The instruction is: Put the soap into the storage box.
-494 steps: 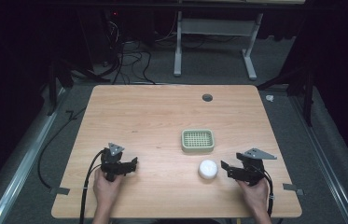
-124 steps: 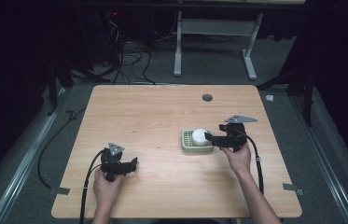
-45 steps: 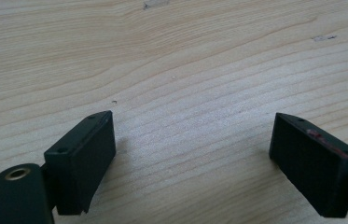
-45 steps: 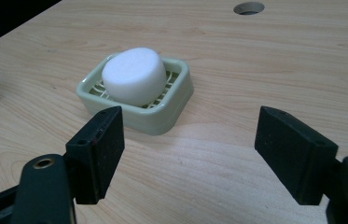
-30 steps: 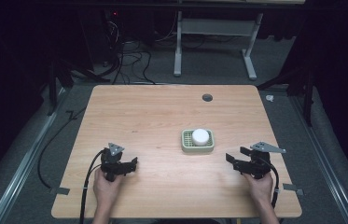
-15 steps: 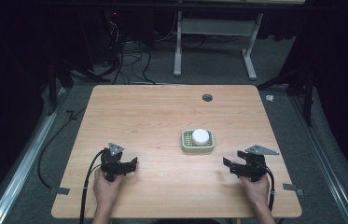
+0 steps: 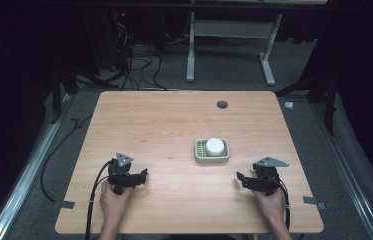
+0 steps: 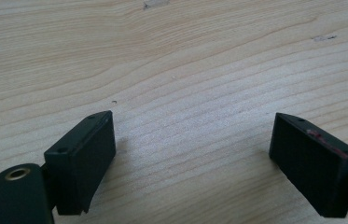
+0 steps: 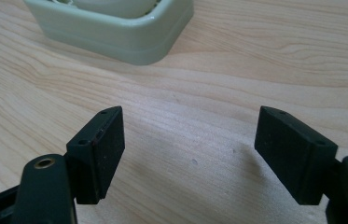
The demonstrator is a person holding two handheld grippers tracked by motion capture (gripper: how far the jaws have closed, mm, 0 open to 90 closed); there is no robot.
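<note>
White soap (image 7: 214, 146) in green dish (image 7: 200, 156), right gripper (image 7: 240, 178) near, wooden table (image 7: 174, 120) beneath

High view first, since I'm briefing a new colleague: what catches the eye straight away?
The white round soap sitting in the pale green dish, right of the table's middle. Then the two black tongs near the front edge, left tongs and right tongs, both open and empty.

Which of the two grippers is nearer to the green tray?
The right gripper; the green tray lies just ahead of it, while the left gripper rests farther off.
</note>
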